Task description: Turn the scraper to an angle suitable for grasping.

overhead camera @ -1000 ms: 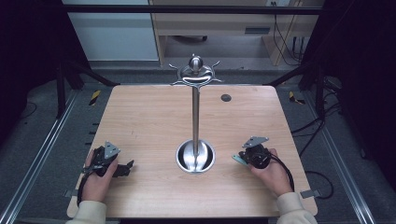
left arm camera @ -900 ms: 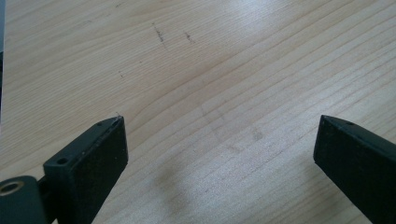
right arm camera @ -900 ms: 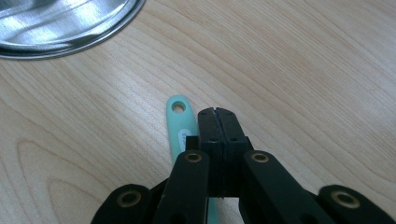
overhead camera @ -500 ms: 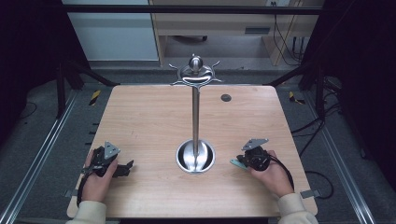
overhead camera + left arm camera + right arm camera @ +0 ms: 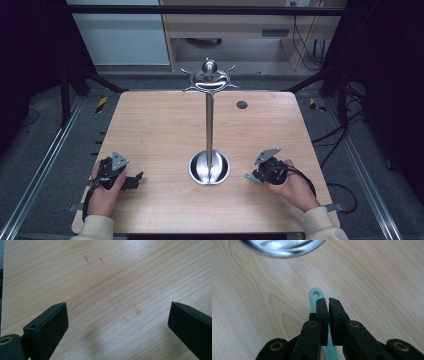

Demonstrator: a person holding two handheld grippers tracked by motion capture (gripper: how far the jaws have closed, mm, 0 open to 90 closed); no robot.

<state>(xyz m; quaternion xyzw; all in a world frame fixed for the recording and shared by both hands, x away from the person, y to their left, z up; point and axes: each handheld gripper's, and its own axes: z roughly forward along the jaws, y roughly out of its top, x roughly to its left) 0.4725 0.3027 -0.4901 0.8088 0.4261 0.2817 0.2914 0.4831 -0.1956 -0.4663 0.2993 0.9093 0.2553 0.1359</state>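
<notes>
The wooden table (image 5: 165,130) sits in a dim workshop, with a tall metal stand (image 5: 209,125) at its middle, hooks at the top and a round base. Right of that base, my right gripper (image 5: 328,300) has its jaws pressed together; a teal handle with a hanging hole (image 5: 315,295) lies on the wood beneath them, and I cannot tell whether it is pinched or only lying under them. Left of the base and well apart from it, my left gripper (image 5: 117,307) is spread wide over bare wood. I judge this the pick-up step: next comes lifting the handle toward the stand's hooks.
</notes>
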